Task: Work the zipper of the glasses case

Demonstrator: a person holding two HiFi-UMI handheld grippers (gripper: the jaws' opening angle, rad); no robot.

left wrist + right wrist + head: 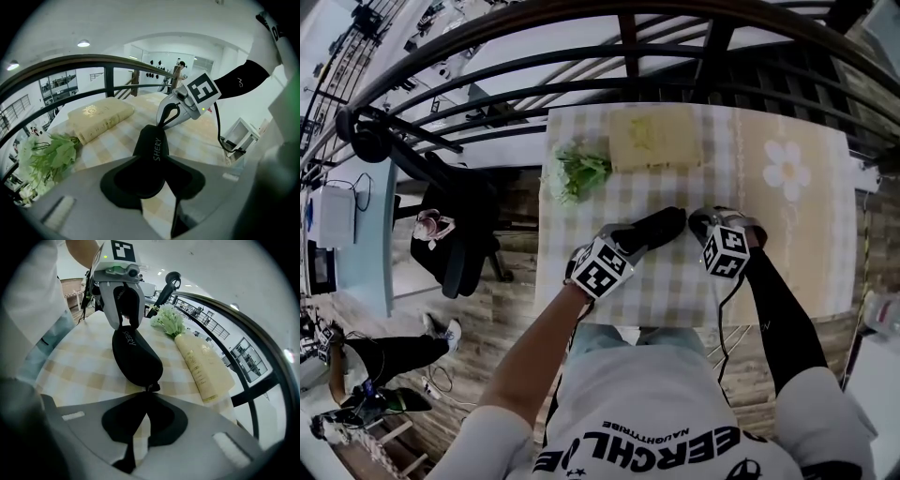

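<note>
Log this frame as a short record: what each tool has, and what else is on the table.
left tool: shut on one end of the black glasses case
right tool: shut on the zipper pull at the case's other end
case state: open or zipped, cannot tell
table cover: checked cloth
also on table: cream book, green leaves beside it

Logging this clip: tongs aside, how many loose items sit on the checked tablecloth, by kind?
glasses case: 1
book: 1
bunch of green leaves: 1
Total: 3
</note>
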